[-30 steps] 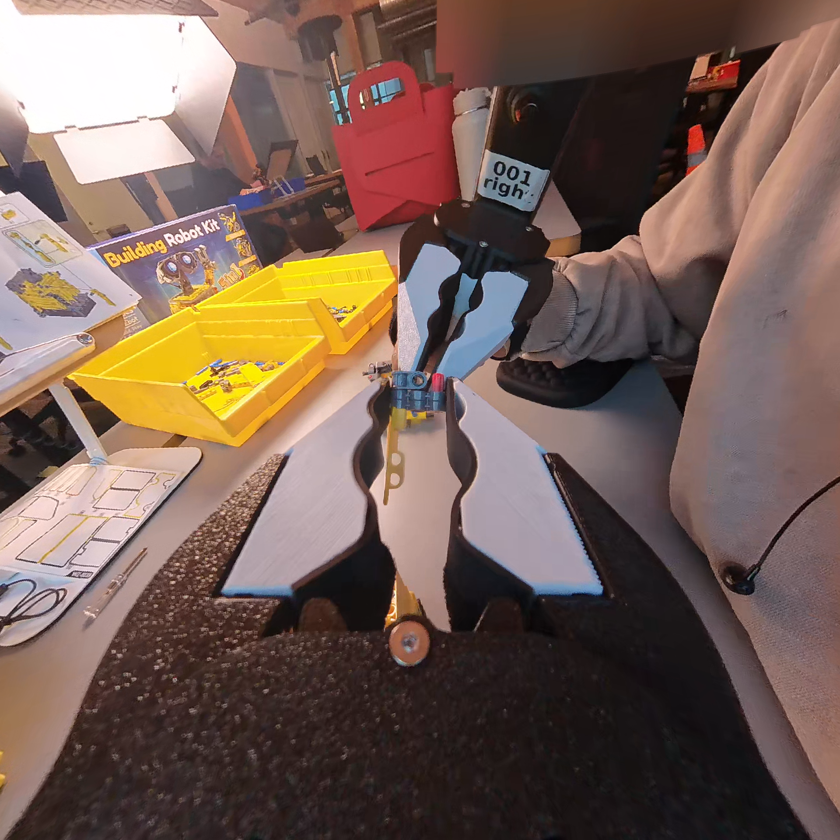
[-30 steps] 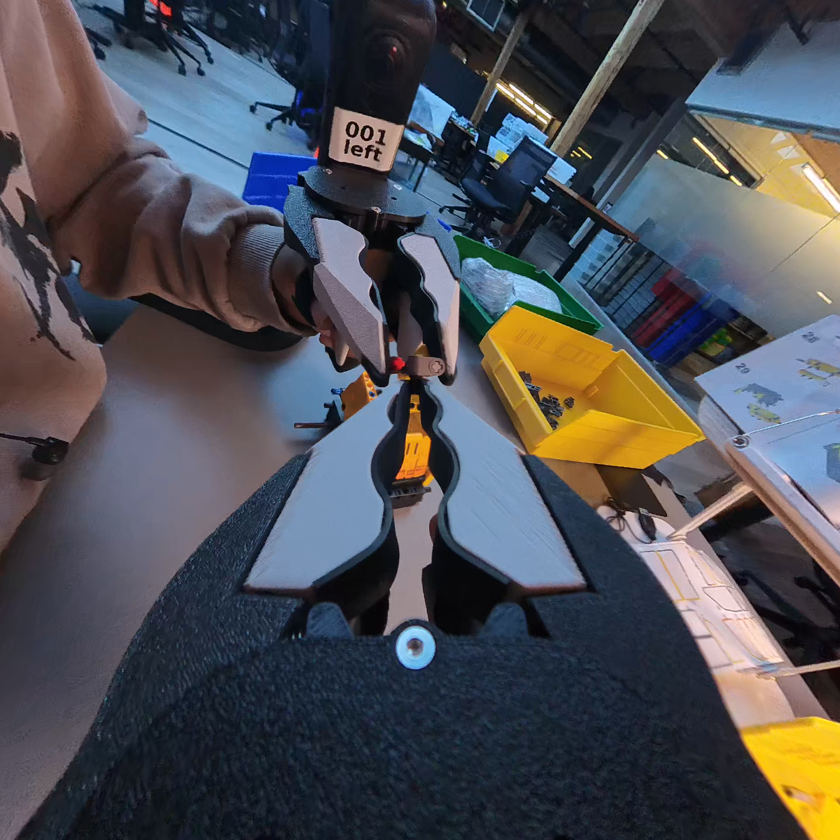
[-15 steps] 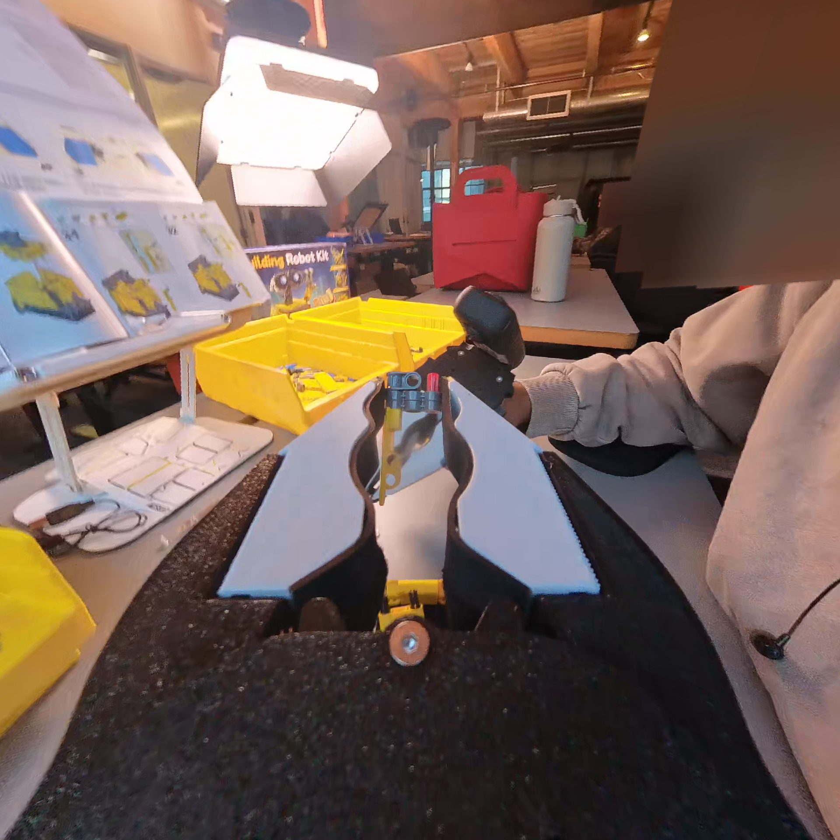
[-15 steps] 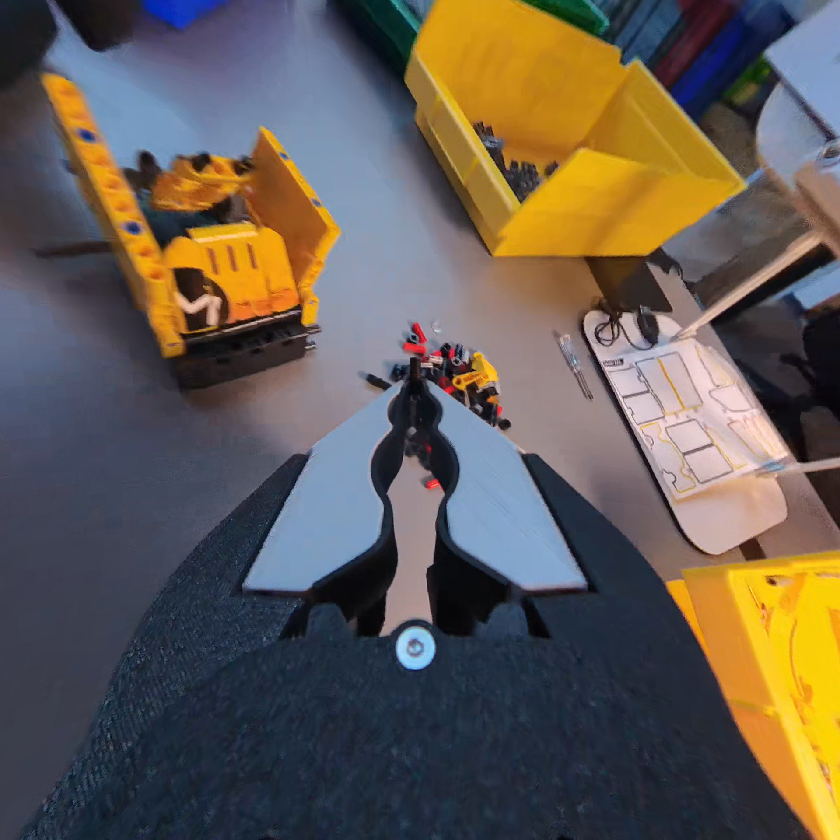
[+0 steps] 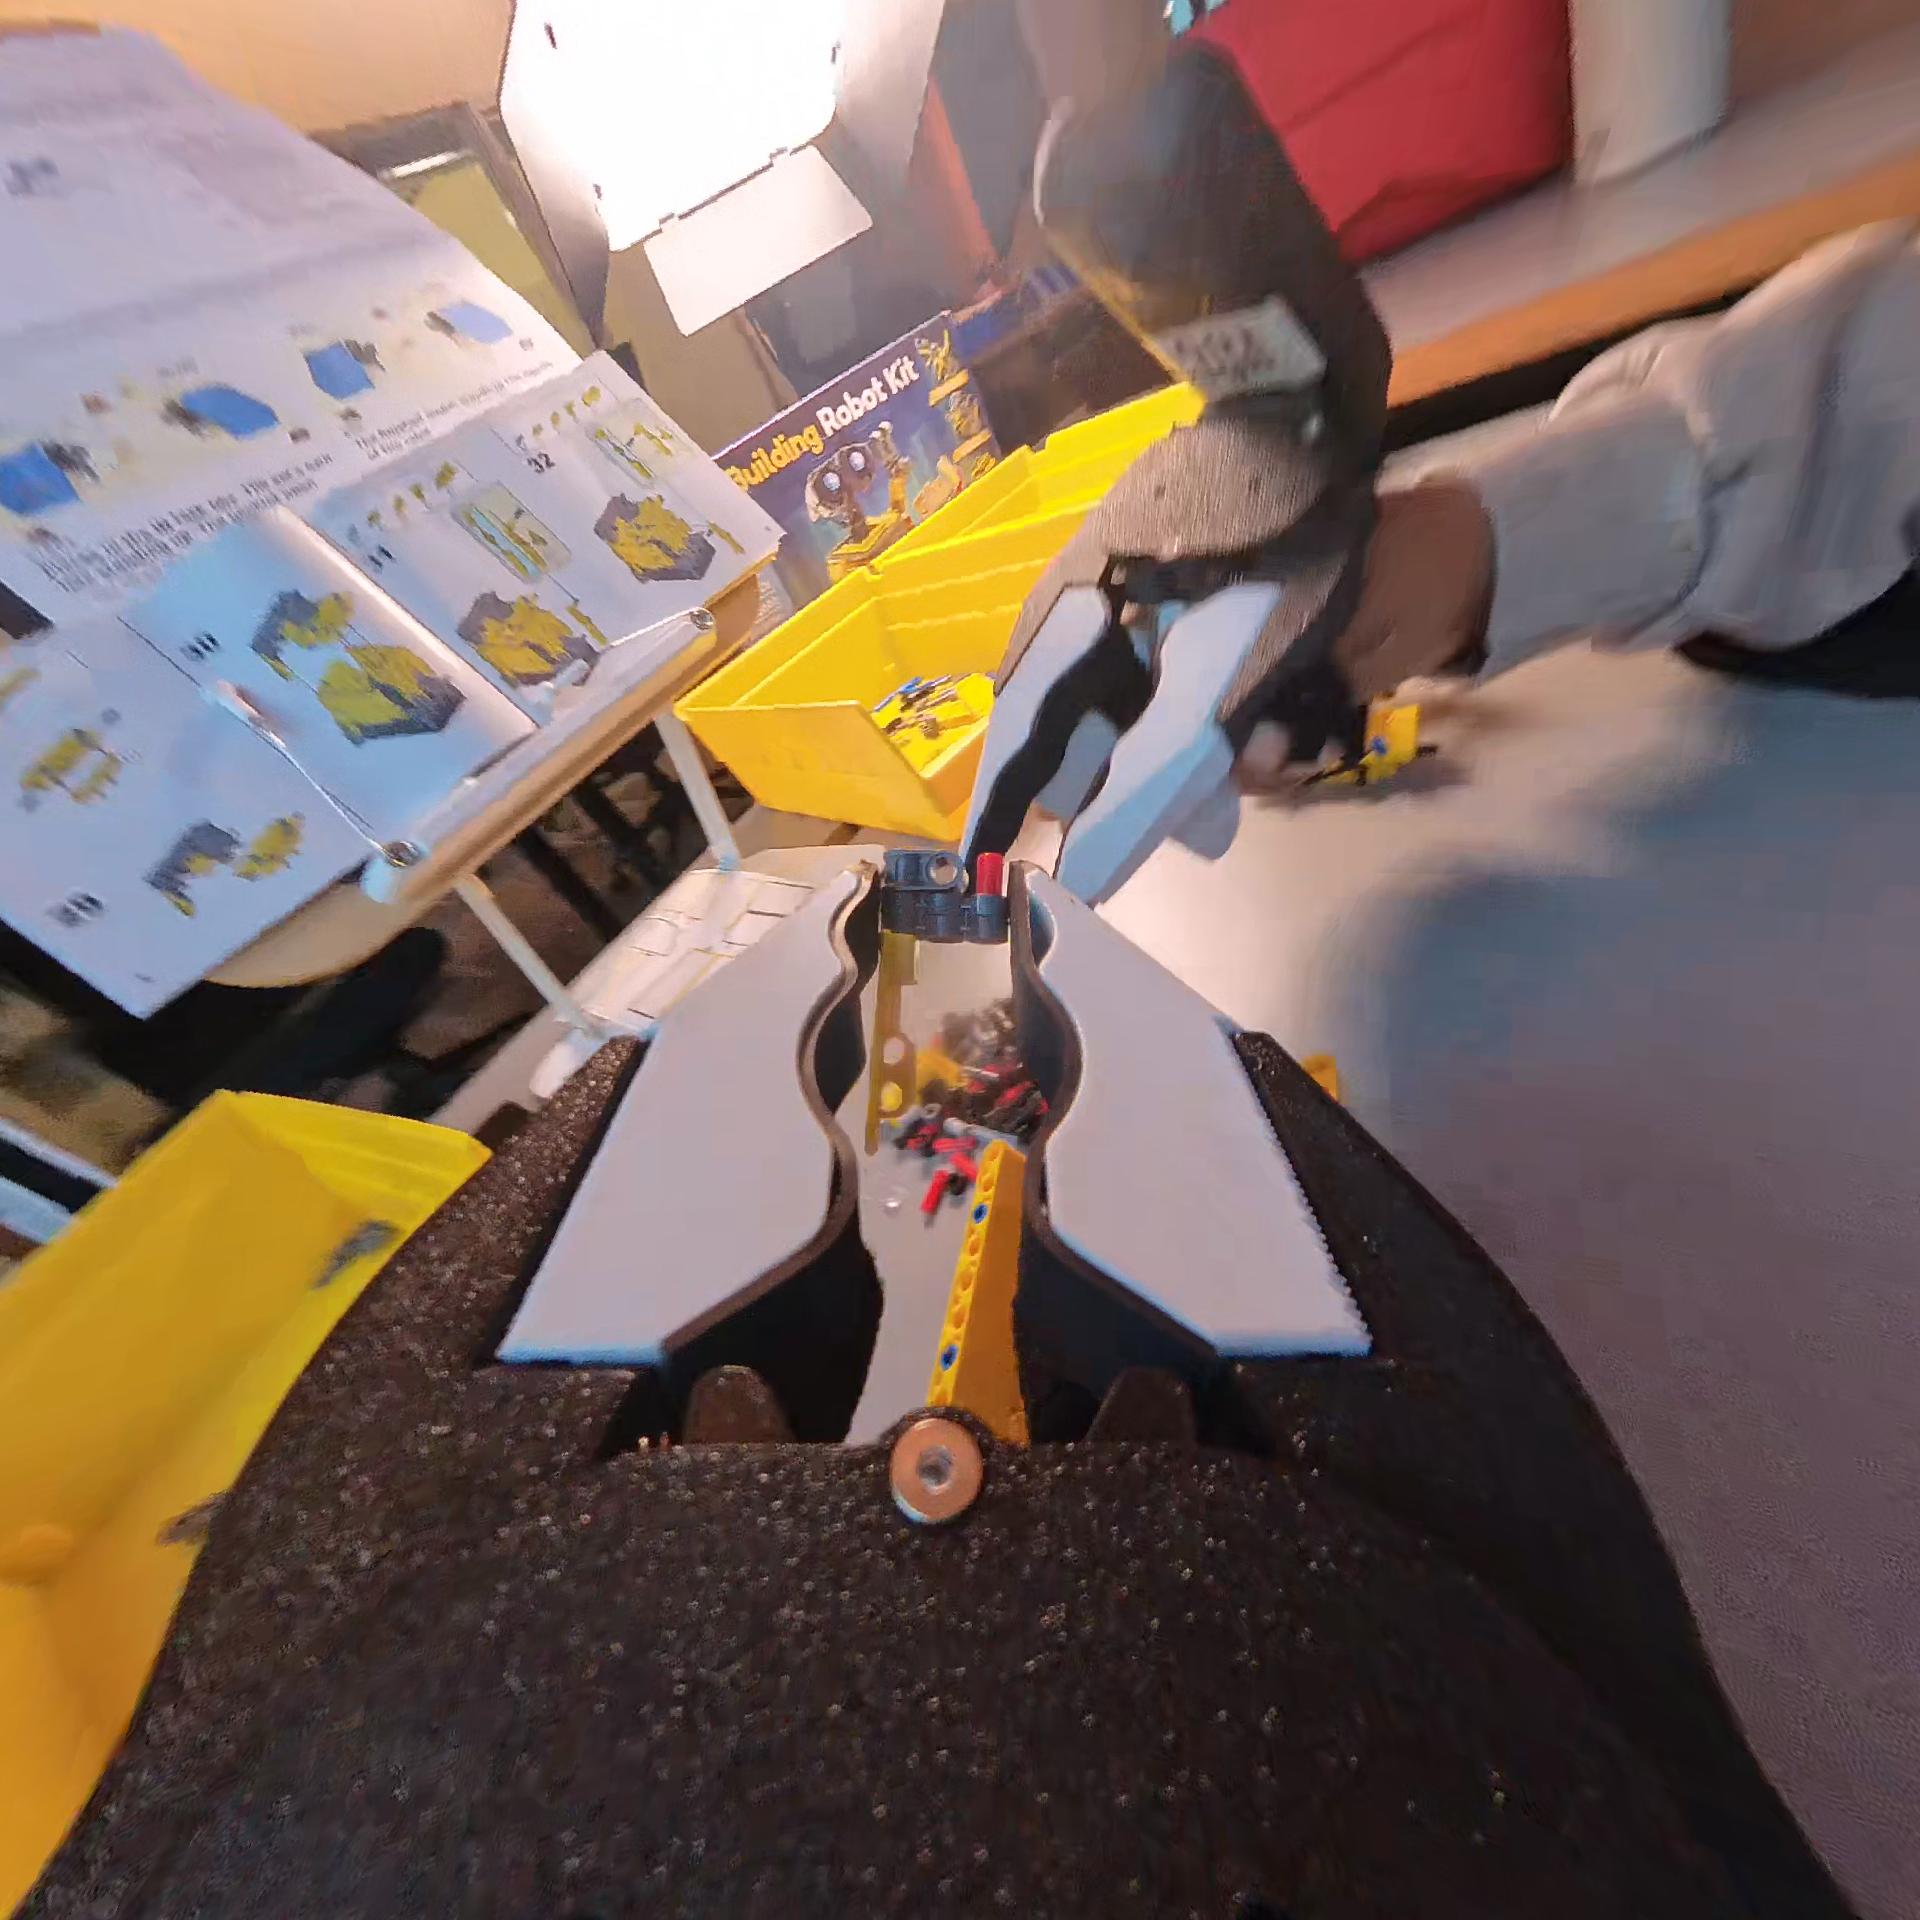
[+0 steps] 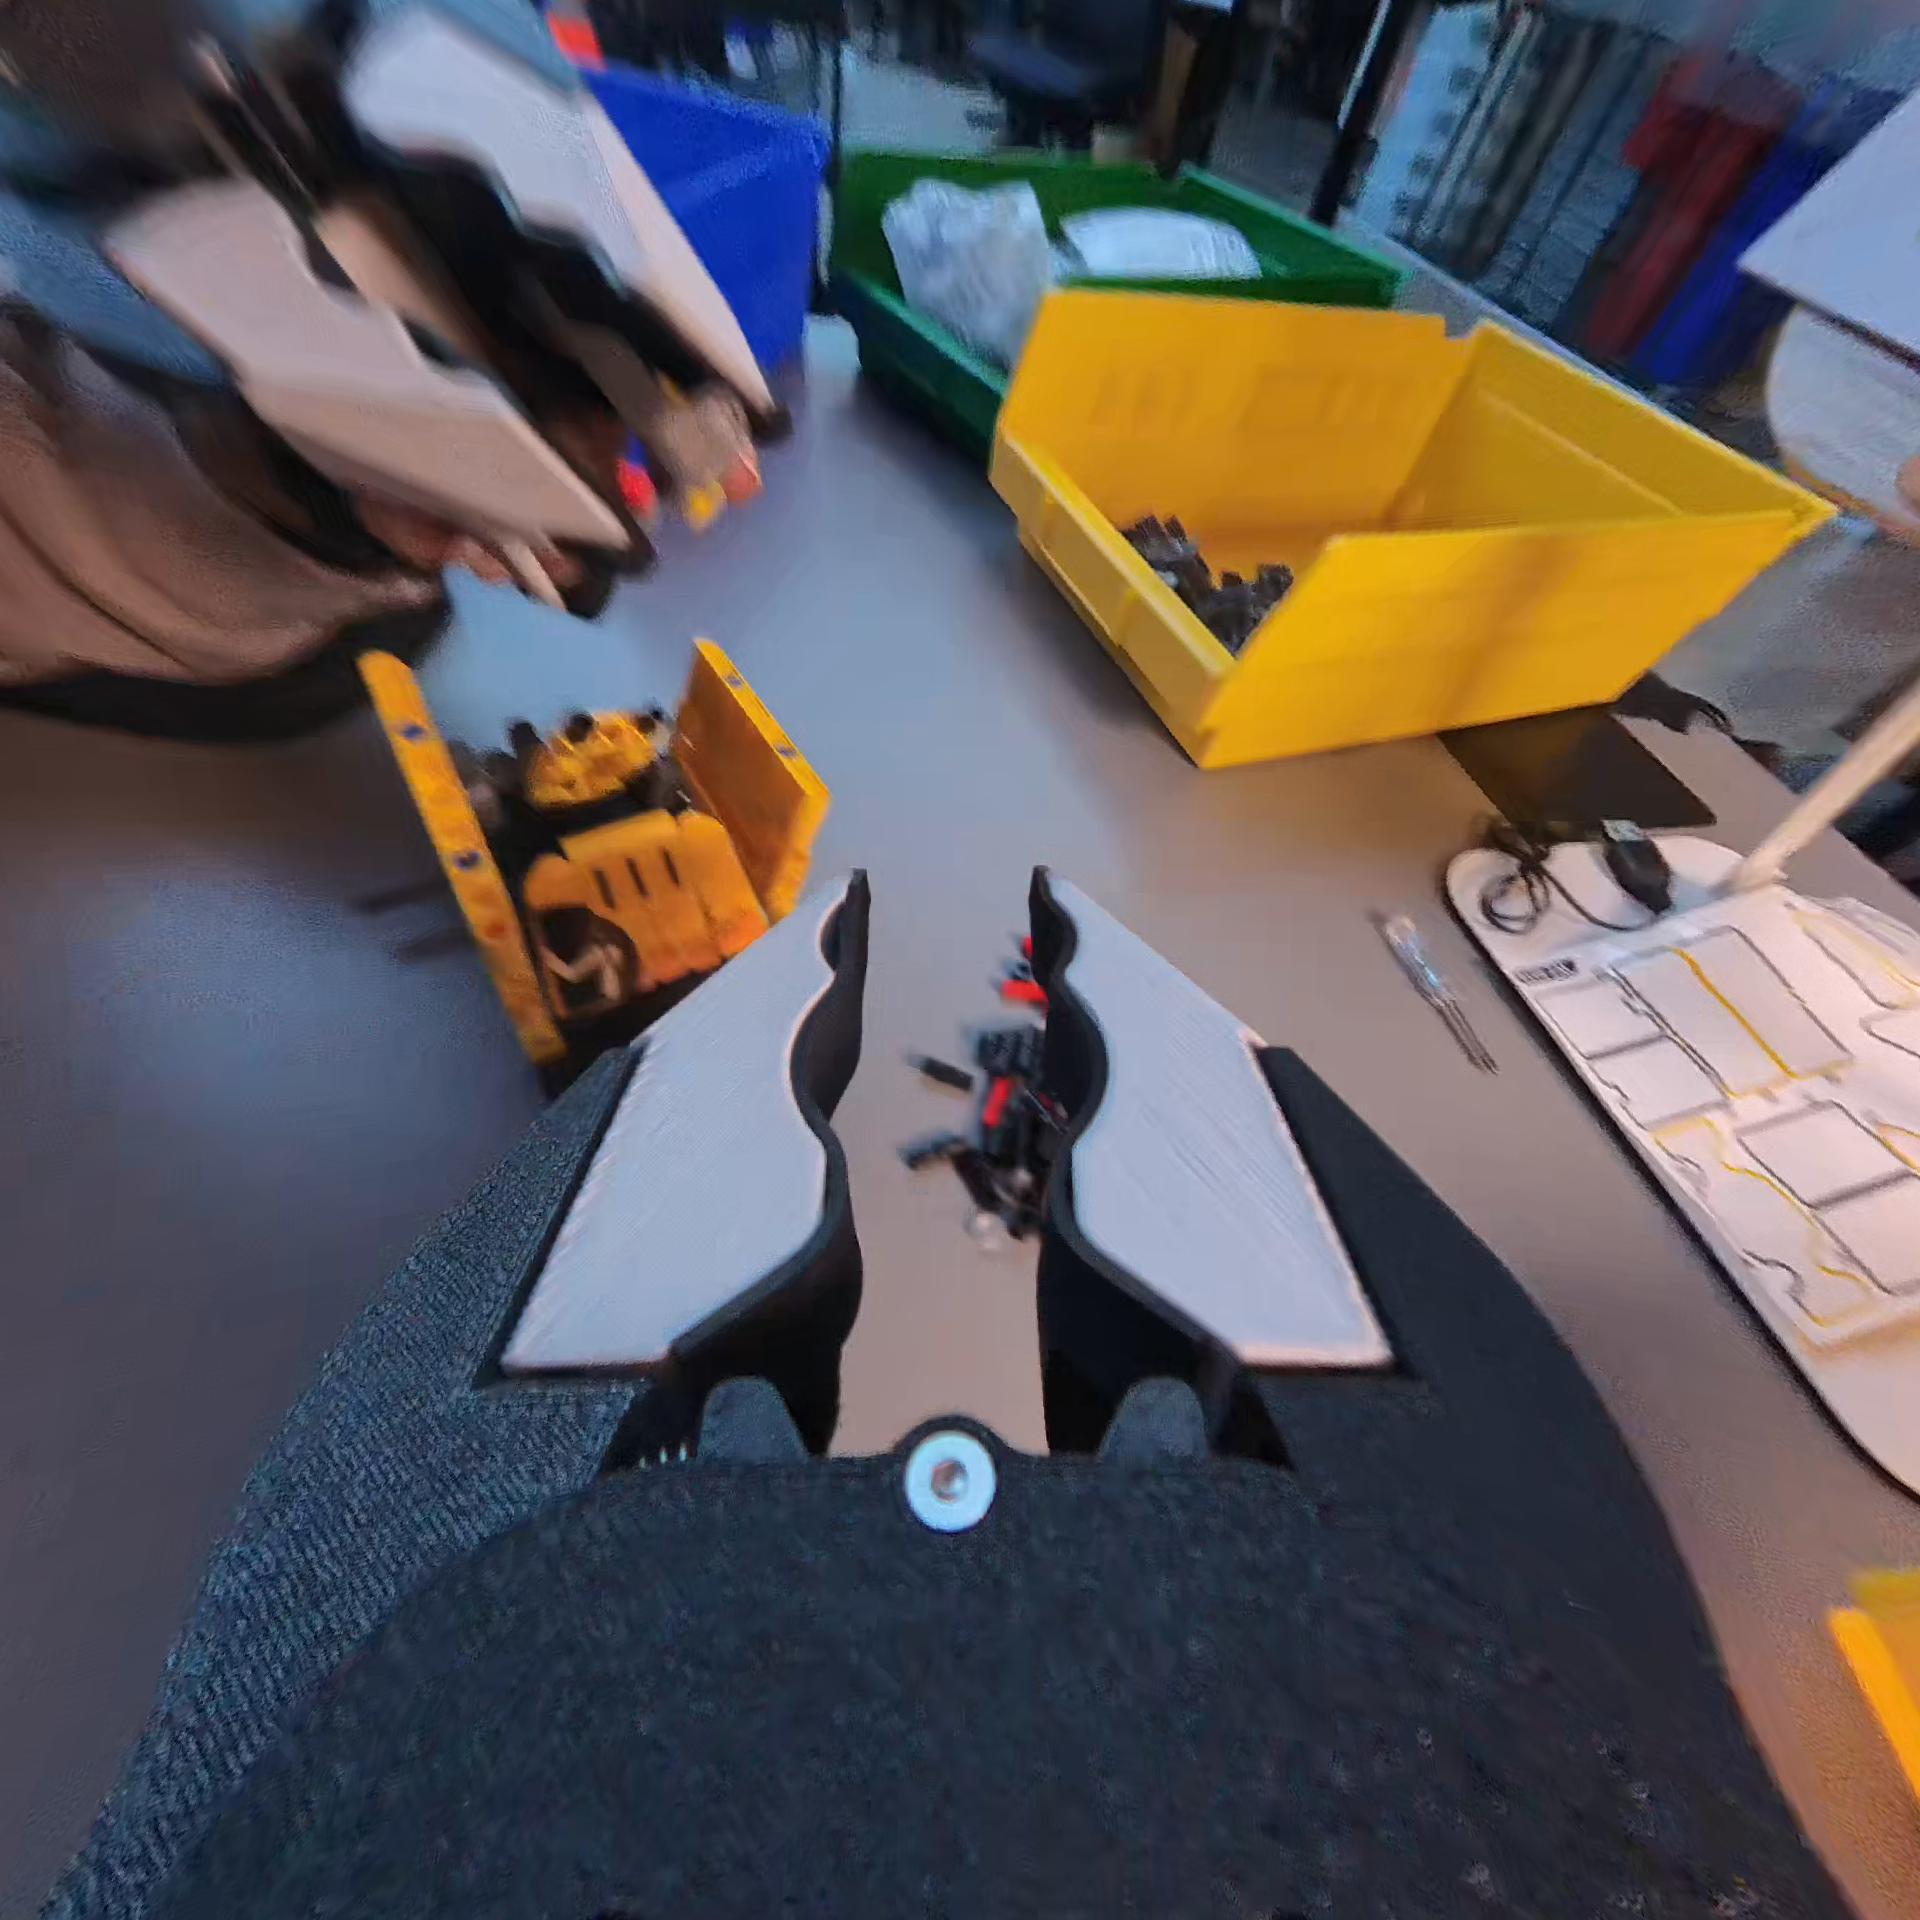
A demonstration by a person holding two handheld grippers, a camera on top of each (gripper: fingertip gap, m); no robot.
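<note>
Right gripper [image 6: 948, 899], pinched together half a second ago, now stands parted and empty above the loose pins [image 6: 997, 1101] on the table [image 6: 208, 1195]. Left gripper [image 5: 943, 896] remains clenched on the grey connector [image 5: 935, 899] with its yellow beam [image 5: 896, 1023], near the right one.

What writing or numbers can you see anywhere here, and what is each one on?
I can't read out wording, only say what carries it.
Blue kit box: large printed title, legible.
Instruction pages on the stand: step numbers and small text, mostly blurred.
White label on the right gripper: blurred.
White sheet on the table: one small mark, too small to read.
</note>
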